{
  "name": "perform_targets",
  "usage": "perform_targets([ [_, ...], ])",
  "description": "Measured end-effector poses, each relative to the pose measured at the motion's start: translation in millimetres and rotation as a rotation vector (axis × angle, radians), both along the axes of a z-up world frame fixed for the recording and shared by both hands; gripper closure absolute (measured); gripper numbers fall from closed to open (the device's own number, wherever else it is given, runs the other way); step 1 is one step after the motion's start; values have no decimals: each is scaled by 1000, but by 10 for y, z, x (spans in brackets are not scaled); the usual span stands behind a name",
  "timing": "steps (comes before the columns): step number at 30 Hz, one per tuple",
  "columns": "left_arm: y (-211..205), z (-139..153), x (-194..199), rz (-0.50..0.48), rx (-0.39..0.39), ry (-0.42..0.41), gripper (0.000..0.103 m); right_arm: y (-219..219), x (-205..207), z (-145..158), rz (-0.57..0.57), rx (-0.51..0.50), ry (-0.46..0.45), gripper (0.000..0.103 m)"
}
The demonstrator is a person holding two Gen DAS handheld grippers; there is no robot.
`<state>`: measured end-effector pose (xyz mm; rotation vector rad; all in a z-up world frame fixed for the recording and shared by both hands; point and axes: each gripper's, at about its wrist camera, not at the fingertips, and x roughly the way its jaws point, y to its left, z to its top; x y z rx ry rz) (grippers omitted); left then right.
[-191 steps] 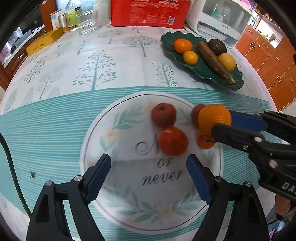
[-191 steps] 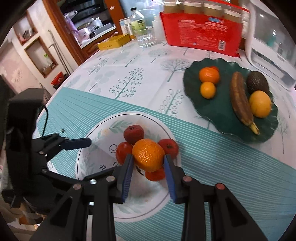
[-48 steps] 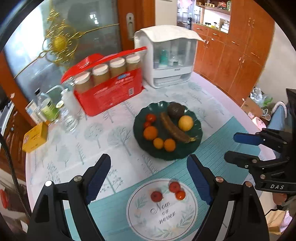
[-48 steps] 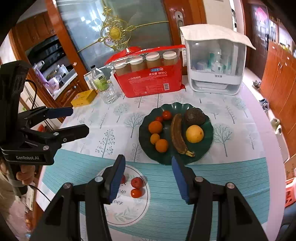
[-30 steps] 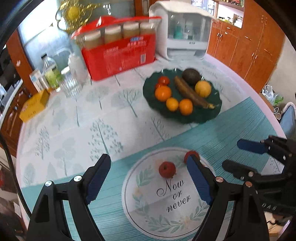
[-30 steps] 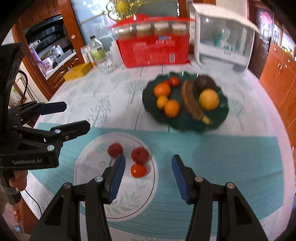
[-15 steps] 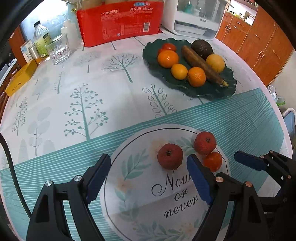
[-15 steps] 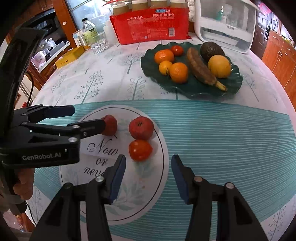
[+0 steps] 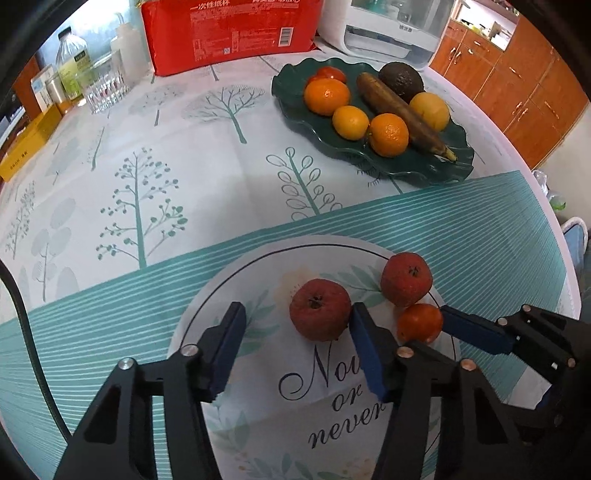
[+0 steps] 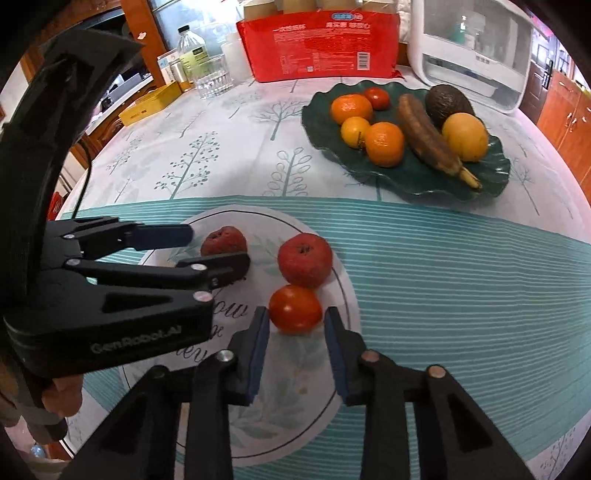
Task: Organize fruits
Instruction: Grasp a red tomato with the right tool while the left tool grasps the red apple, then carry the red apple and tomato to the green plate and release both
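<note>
Three red fruits lie on the round white print reading "Now or never" (image 9: 332,398) on the cloth near the near edge of the surface (image 9: 207,162).

The right hand-held gripper (image 10: 297,321) points steeply down, and its jaws have just been closing. Now they are clenched on the small red tomato (image 10: 295,309), one blue pad against each side of it. The tomato sits on the cloth at the right rim of the print.

The left hand-held gripper (image 9: 295,314) has also just been closing, but we see it released. The wrinkled dark red fruit (image 9: 319,314) lies between its fingertips, touching the right finger, with a clear gap to the left one. This fruit rests near the middle of the print.

The second red fruit (image 9: 406,278) is just beyond the tomato and touching it, at the far right rim of the print.

Toward the far right edge of the surface sits the dark green leaf-shaped plate (image 9: 424,173). It holds three oranges (image 9: 327,96), a brown banana (image 9: 399,110), an avocado (image 9: 401,80), a yellow citrus (image 9: 430,110) and a small tomato (image 9: 330,74).

Along the far edge stand a red pack of paper cups (image 9: 229,33), a white appliance (image 9: 391,33) and a drinking glass (image 9: 105,86).
</note>
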<state>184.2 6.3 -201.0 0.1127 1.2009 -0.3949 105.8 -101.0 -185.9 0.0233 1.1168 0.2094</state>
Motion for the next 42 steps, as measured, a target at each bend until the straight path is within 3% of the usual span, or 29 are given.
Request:
perform_targets([
  [5, -22, 6, -15, -12, -8, -3, 73, -21, 11, -3, 4, 17, 2, 75],
  [11, -23, 95, -60, -14, -7, -6, 73, -57, -31, 61, 0, 41, 5, 75],
  [20, 1, 463, -221, -23, 10, -54, 73, -107, -154, 379, 7, 75, -37, 75],
  [26, -12, 945, -273, -14, -12, -84, 73, -328, -162, 836, -7, 111, -90, 76],
  [32, -123, 1705, -217, -20, -3, -199, 73, -639, 27, 1537, -14, 97, -191, 76],
  [36, -240, 2141, -43, 1, -7, -246, 73, -825, 240, 2030, -7, 76, -263, 76],
  [42, -494, 2517, 359, 41, -17, -284, 73, -1045, 670, 2563, 21, -2, -359, 76],
])
